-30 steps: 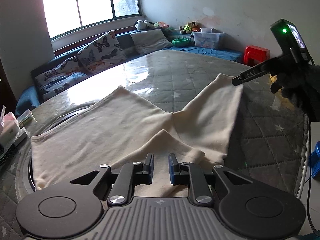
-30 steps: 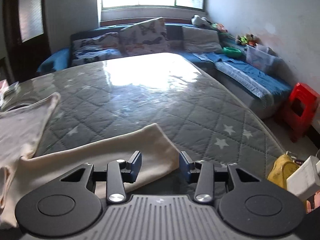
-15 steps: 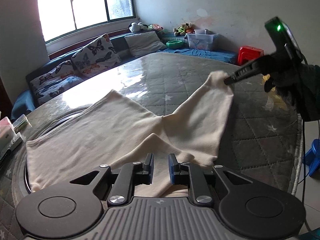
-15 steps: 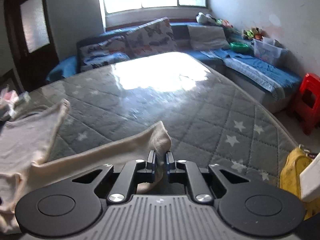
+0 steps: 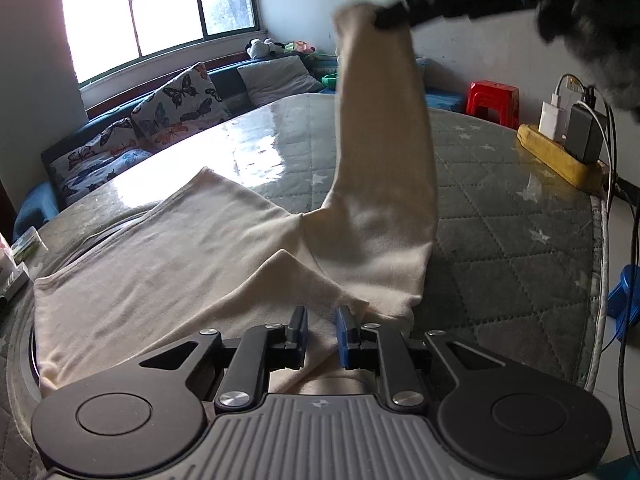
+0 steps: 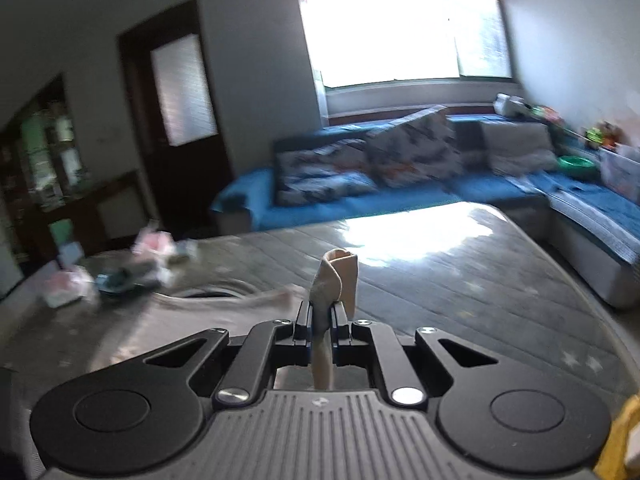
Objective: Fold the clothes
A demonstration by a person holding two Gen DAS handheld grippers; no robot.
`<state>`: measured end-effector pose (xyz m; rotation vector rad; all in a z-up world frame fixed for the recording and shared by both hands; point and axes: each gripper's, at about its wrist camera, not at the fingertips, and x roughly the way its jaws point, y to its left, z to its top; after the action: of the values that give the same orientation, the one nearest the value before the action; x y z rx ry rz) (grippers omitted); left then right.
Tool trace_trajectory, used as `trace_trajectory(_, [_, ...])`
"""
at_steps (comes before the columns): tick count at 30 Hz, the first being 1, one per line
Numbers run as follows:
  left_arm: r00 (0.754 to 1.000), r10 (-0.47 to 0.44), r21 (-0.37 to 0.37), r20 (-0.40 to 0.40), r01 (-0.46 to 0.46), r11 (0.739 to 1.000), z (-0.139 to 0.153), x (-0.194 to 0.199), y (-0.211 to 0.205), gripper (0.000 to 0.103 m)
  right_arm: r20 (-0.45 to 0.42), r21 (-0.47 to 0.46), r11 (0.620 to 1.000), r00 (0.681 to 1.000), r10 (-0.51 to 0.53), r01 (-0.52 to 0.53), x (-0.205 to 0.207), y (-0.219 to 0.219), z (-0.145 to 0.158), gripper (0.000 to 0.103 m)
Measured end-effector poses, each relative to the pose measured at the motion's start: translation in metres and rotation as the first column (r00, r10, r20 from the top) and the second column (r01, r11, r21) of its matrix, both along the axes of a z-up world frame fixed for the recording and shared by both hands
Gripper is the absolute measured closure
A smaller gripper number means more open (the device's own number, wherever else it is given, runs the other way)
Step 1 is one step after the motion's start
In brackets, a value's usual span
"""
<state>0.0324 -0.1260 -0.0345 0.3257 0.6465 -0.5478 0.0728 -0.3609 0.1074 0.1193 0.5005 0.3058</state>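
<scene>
The right tongs (image 6: 321,322), raised at the frame's upper right, pinch the sleeve end of the cream long-sleeved knit top (image 5: 168,264) spread on the grey quilted bench (image 5: 516,248). The left tongs (image 5: 322,330), low and narrow, seemingly grip its near fold.

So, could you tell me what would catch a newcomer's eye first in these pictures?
The cream garment spread over the grey quilted table, with one sleeve hoisted high above it. The right claw is shut on that sleeve's cuff, while the left claw sits low over the near fold of the cloth. Behind, a bright window glares off the tabletop.
</scene>
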Motion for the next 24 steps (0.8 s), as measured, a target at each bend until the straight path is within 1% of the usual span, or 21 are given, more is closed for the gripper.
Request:
trace_trajectory(4, [1.000,0.015,-0.029,0.016,-0.015,0.999,0.009,-0.003,0.009,0.084,0.022,0.015,0.995,0.995,0.098,-0.098,-0.003,0.030,0.020,0.096])
trace_trajectory(6, [0.999,0.037,-0.044,0.038,-0.035,0.998,0.017,-0.007,0.021,0.079,0.033,0.003,0.988,0.987,0.156,-0.156,-0.005,0.051,0.027,0.096])
trace_trajectory(7, [0.998,0.049,-0.049,0.050,-0.047,0.998,0.020,-0.009,0.027,0.076,0.040,-0.005,0.983,0.982,0.185,-0.185,-0.006,0.062,0.031,0.096])
trace_trajectory(11, [0.990,0.116,-0.063,0.082,-0.111,0.992,0.030,-0.018,0.059,0.076,0.046,-0.021,0.957,0.956,0.290,-0.289,-0.009,0.101,0.038,0.096])
trace_trajectory(13, [0.982,0.166,-0.067,0.096,-0.160,0.985,0.032,-0.024,0.079,0.076,0.041,-0.033,0.943,0.943,0.331,-0.330,-0.010,0.119,0.038,0.096])
trace_trajectory(18, [0.953,0.288,-0.081,0.093,-0.281,0.956,0.029,-0.039,0.126,0.076,-0.008,-0.075,0.901,0.904,0.427,-0.426,-0.011,0.166,0.022,0.096])
trace_trajectory(21, [0.928,0.362,-0.101,0.082,-0.354,0.930,0.027,-0.048,0.151,0.074,-0.061,-0.105,0.875,0.882,0.468,-0.472,-0.012,0.192,0.002,0.096])
trace_trajectory(24, [0.908,0.412,-0.117,0.072,-0.402,0.908,0.025,-0.055,0.167,0.073,-0.113,-0.130,0.851,0.860,0.497,-0.509,-0.013,0.213,-0.019,0.095])
